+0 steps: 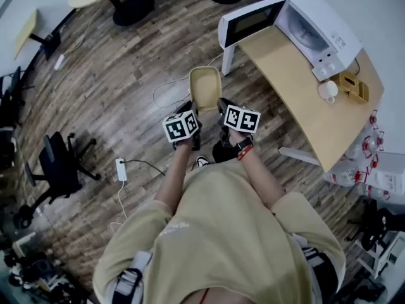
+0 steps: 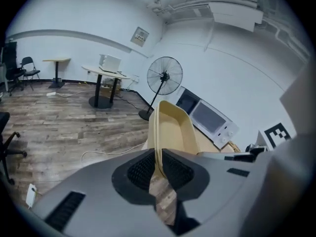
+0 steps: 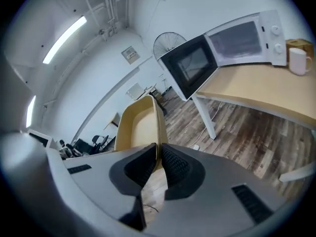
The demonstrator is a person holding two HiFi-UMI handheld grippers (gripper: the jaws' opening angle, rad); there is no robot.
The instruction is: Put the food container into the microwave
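A pale yellow, empty food container [image 1: 205,88] hangs in the air in front of the person, above the wooden floor. My left gripper [image 1: 192,118] is shut on its left rim, and the container [image 2: 173,128] rises between that gripper's black pads [image 2: 140,171]. My right gripper [image 1: 221,111] is shut on the right rim of the container [image 3: 139,125]. The white microwave [image 1: 297,24] stands on the light wooden table [image 1: 304,94] with its door [image 1: 250,21] swung open toward me. The microwave [image 3: 237,41] lies ahead and right of the container.
A white mug [image 1: 328,90] and a small wooden box [image 1: 354,86] sit on the table right of the microwave. A black office chair [image 1: 54,166] stands on the floor at left. Cables and a white power strip [image 1: 121,169] lie on the floor. A standing fan [image 2: 164,78] is beyond.
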